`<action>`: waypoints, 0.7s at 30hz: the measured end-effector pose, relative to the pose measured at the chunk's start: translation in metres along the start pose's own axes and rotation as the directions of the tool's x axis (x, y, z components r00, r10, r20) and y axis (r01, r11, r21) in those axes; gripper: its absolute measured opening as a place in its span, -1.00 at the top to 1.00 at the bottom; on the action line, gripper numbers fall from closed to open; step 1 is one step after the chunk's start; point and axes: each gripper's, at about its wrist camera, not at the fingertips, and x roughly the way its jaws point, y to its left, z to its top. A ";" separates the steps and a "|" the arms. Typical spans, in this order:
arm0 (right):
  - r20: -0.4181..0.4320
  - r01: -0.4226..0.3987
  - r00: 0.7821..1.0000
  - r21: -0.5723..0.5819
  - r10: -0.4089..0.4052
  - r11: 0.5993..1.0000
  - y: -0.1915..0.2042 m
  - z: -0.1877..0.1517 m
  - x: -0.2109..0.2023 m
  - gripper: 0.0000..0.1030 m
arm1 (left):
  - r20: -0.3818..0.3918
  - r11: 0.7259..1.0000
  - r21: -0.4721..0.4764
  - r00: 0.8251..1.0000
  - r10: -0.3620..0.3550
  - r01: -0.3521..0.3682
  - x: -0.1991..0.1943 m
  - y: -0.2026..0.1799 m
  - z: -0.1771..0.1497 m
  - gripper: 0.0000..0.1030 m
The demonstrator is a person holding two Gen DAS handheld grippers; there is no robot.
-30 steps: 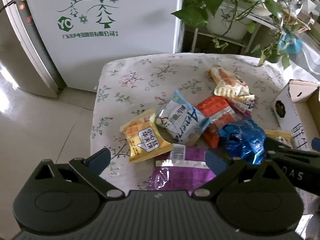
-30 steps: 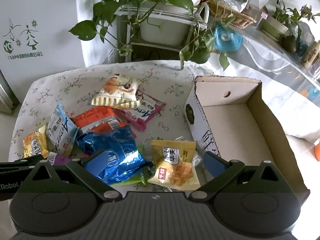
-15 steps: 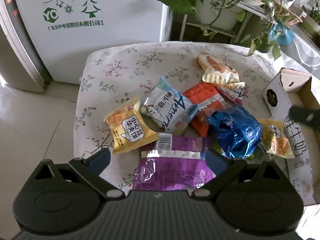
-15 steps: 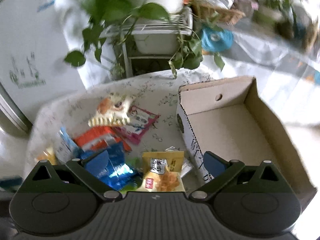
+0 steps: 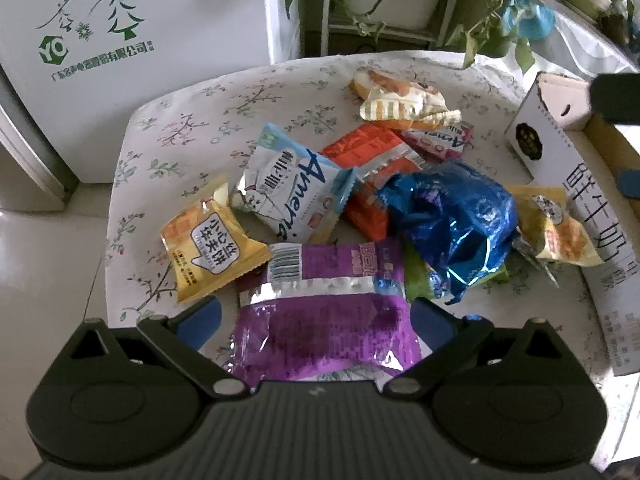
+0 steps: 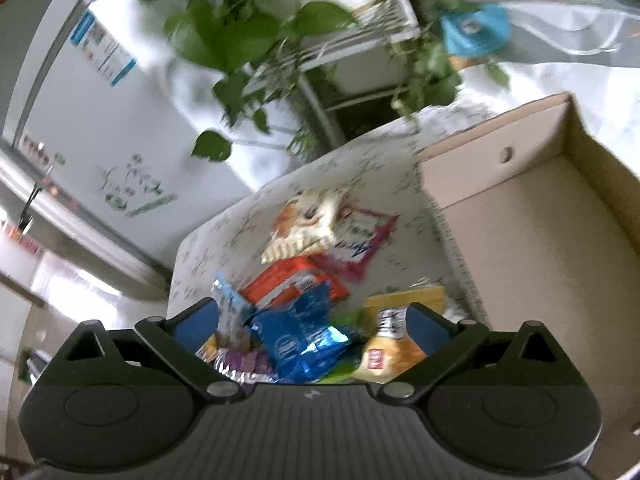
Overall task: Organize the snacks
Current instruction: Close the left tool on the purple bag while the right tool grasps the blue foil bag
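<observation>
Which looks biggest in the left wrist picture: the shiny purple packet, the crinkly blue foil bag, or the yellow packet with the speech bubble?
1. Shiny purple packet, though it lies nearest the camera, so that may flatter it.
2. Crinkly blue foil bag, a close second.
3. Yellow packet with the speech bubble, clearly smallest.

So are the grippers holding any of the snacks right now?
No. The left gripper is open around the purple packet without pinching it, and the right gripper is open above the pile.

Purple packet point(image 5: 324, 320), floral tablecloth point(image 5: 192, 120)
</observation>
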 end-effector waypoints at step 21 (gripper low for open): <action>-0.187 0.032 0.980 -0.223 -0.075 0.974 0.030 -0.017 0.077 -0.80 | 0.003 0.998 -0.040 0.999 -0.042 0.042 0.021 0.009 -0.014 -0.91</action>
